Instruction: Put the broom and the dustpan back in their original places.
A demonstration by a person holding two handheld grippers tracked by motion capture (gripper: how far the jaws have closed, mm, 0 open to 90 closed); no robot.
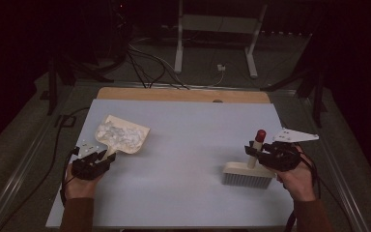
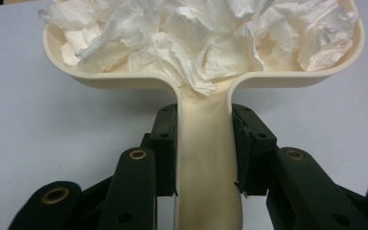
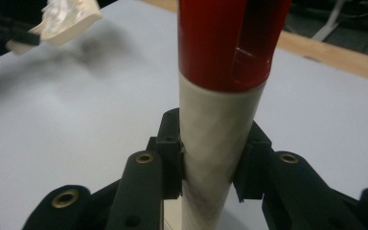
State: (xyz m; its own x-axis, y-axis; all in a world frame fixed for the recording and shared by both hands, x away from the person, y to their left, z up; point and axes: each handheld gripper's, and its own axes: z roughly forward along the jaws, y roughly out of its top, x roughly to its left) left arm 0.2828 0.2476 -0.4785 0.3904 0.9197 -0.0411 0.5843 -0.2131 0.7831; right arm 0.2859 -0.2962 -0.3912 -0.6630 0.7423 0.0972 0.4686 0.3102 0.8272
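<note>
— Two tools on the pale grey table (image 1: 183, 145); what's in them?

— Left gripper (image 2: 203, 143) clamps the handle of the cream plastic dustpan (image 2: 206, 86), whose pan ahead of its jaws holds crumpled white tissue (image 2: 196, 33).

— And the other?

— Right gripper (image 3: 215, 158) grasps the white, red-capped handle of the hand brush (image 1: 249, 174), bristles below it on the table.

A dim room holds a white-legged frame (image 1: 216, 36) and floor cables (image 1: 147, 65) beyond the table (image 1: 183, 94).

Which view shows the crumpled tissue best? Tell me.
The left gripper view: the crumpled tissue lies close up, heaped in the cream dustpan. The high view shows a small white heap; the right gripper view, a blurred corner.
</note>
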